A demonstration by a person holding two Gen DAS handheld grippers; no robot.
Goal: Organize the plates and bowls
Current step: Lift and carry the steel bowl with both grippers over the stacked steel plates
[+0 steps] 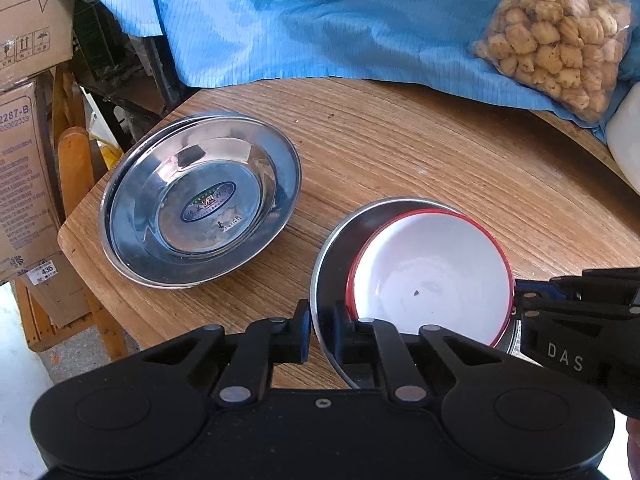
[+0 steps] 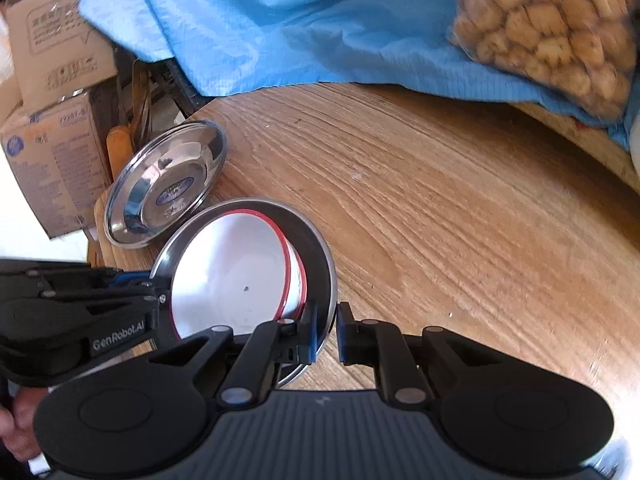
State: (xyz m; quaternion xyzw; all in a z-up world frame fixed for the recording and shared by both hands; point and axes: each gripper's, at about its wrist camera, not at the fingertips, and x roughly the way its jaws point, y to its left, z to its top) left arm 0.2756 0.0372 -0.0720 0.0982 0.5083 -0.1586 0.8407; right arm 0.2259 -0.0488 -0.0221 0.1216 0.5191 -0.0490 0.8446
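A steel bowl (image 1: 332,248) holds a white bowl with a red rim (image 1: 432,272) inside it. My left gripper (image 1: 322,336) is shut on the steel bowl's near-left rim. My right gripper (image 2: 327,334) straddles the same steel bowl's rim (image 2: 320,248) on the other side, with a small gap still showing at the outer finger. It also shows in the left wrist view (image 1: 520,300). The white bowl (image 2: 232,272) shows in the right wrist view too. Two stacked steel plates (image 1: 200,200) lie on the wooden table's left corner, also in the right wrist view (image 2: 164,184).
The round wooden table (image 1: 440,152) has its edge close to the plates at the left. A blue cloth (image 1: 300,20) covers the far side, with a bag of biscuits (image 1: 556,36) on it. Cardboard boxes (image 1: 24,120) stand beyond the left edge.
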